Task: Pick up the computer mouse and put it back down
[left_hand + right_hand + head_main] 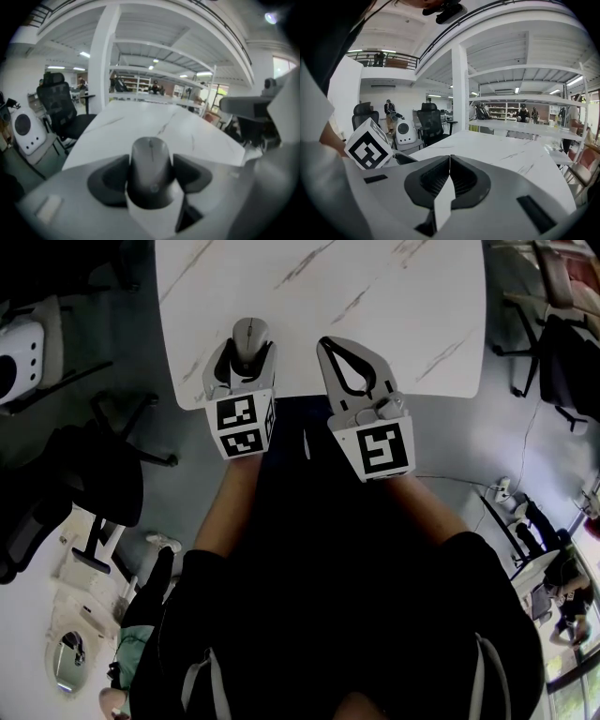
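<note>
— What was shown in the head view?
— The computer mouse [249, 334] was held by the left gripper [248, 357] over the tabletop's [394, 315] near edge, towards its left corner.
— And in the gripper views?
— The left jaws were clamped on the mouse's sides. The right gripper [450, 157] was closed, with nothing held.

1. This is an open-plan office or lab hall, with high white beams and a railed mezzanine [384, 58].
2. Black office chairs [431, 119] stand near a white table [375, 296].
3. Long shelves [506, 110] fill the back, under strip lights [84, 55].
4. A rounded white robot [405, 133] stands on the floor, and people [391, 110] stand in the distance.
</note>
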Motion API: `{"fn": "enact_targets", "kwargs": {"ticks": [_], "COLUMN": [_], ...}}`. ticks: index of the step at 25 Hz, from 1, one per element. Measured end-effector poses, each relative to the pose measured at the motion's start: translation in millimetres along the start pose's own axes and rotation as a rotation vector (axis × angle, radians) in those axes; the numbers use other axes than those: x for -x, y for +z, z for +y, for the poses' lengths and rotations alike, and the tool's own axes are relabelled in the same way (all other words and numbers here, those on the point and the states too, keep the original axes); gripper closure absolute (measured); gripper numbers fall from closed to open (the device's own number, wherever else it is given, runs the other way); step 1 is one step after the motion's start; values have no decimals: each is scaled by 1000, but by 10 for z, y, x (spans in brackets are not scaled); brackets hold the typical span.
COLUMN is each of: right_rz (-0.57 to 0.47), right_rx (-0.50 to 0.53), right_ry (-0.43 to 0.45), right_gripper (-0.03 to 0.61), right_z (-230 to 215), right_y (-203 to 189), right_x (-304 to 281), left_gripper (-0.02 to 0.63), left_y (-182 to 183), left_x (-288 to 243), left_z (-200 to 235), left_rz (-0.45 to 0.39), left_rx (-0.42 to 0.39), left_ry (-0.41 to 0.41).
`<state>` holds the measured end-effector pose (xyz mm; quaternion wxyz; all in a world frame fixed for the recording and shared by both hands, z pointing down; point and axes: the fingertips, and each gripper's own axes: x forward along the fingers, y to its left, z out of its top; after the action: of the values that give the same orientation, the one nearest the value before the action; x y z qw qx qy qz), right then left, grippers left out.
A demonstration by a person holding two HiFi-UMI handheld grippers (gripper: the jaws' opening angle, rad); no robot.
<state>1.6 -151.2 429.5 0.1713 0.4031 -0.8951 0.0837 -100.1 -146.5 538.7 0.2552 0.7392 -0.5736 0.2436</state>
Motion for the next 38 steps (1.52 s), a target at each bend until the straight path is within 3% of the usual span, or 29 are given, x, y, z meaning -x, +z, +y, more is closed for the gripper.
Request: {"fn": "enact_targets", "kwargs": {"ticks": [11, 22, 27, 32, 35, 38], "right_rz": [23, 38, 45, 36, 22, 1], "right_rx": [-23, -57, -60, -56, -54, -47], "right_ry": [-5, -7, -6, -6, -9, -16], "right_gripper": [558, 560, 558, 558, 558, 558], "right_z": [-5, -35, -47, -49, -59, -57], "right_y": [-106, -165, -180, -138, -66, 44], "right_x": [4, 0, 18, 0, 2, 12], "left_gripper": [318, 308, 238, 224, 229, 288], "left_y": [-287, -315, -314, -161, 74, 318], "left_x": [-154, -184, -187, -132, -27, 124], "left_z": [15, -9, -34, 27, 11, 3], "left_rz": [96, 96, 99, 43, -38, -112], "left_rx": [68, 37, 33, 10, -5, -29], "left_ry": [36, 69, 70, 86, 71, 58]}}
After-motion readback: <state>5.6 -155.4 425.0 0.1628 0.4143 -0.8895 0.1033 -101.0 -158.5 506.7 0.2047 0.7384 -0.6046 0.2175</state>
